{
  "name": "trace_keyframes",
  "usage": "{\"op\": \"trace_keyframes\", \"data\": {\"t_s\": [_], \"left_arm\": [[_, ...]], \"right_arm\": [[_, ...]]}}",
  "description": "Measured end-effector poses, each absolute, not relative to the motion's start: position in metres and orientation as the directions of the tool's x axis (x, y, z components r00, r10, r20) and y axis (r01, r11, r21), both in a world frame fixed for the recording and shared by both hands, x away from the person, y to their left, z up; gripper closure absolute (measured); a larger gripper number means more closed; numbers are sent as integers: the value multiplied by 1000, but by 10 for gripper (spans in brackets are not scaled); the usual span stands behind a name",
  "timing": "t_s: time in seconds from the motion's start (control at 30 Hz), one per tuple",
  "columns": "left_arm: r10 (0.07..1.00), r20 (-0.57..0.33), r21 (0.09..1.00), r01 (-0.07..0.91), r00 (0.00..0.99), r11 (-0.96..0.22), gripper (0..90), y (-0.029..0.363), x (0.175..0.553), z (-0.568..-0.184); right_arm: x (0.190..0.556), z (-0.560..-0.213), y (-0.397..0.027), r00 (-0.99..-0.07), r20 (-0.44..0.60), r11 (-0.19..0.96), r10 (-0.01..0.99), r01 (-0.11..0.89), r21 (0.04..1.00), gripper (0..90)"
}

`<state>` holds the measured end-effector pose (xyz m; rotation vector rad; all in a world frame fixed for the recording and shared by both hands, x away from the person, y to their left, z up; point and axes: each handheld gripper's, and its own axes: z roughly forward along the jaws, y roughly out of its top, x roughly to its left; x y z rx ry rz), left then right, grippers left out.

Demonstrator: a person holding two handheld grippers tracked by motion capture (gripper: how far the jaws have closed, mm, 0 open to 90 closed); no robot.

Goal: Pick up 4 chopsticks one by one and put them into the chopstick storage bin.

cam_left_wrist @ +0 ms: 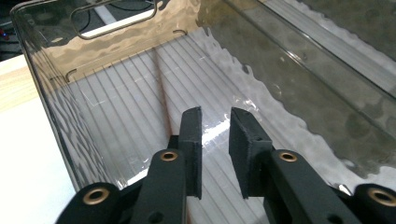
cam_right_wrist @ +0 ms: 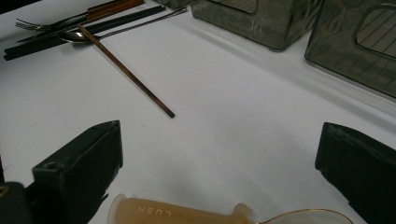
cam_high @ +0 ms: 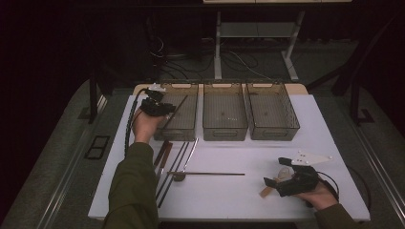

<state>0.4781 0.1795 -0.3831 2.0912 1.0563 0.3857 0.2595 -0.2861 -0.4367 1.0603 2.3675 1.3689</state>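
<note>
From the high view, the left gripper [cam_high: 165,109] hangs over the near left corner of the left bin [cam_high: 188,125], one of three clear smoky bins standing in a row at the far side of the white table [cam_high: 229,195]; a dark chopstick [cam_high: 175,112] lies slanted inside that bin, its upper end toward the far wall. Below the bin lies a cluster of cutlery [cam_high: 172,164], with a single brown chopstick [cam_high: 210,174] stretched level across the table beside it. At the near right the right gripper [cam_high: 273,183] rests low on the table, with a pale translucent spoon [cam_high: 282,173] at its jaws. In the left gripper view the left gripper [cam_left_wrist: 215,122] has its jaws a narrow gap apart with nothing between them, over the ribbed floor of the left bin [cam_left_wrist: 116,116], where the dark chopstick [cam_left_wrist: 161,84] runs up from behind the left jaw toward the far wall. In the right gripper view the right gripper [cam_right_wrist: 219,154] has its jaws wide apart, the amber-handled spoon [cam_right_wrist: 182,214] lying crosswise between them, untouched by either pad; the brown chopstick [cam_right_wrist: 126,70] and the cutlery [cam_right_wrist: 70,28] lie farther off.
</note>
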Motion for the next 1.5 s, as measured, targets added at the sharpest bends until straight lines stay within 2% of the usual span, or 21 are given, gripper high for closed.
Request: {"op": "trace_keyframes", "data": {"t_s": [0.17, 0.67, 1.1, 1.5], "left_arm": [[775, -70, 749, 547, 627, -374, 690, 179, 475, -379], [714, -104, 783, 500, 693, -370, 476, 172, 456, -366], [626, -115, 791, 452, 771, -411, 432, 164, 426, -363], [549, -116, 805, 402, 828, -436, 335, 146, 390, -367]], "right_arm": [[260, -437, -286, -719, 166, 311, 675, 481, 820, 11], [260, -437, -286, -717, 167, 310, 677, 484, 818, 11], [260, -439, -283, -739, 139, 338, 659, 457, 823, 11], [265, -440, -283, -760, 155, 337, 632, 449, 828, 11]]}}
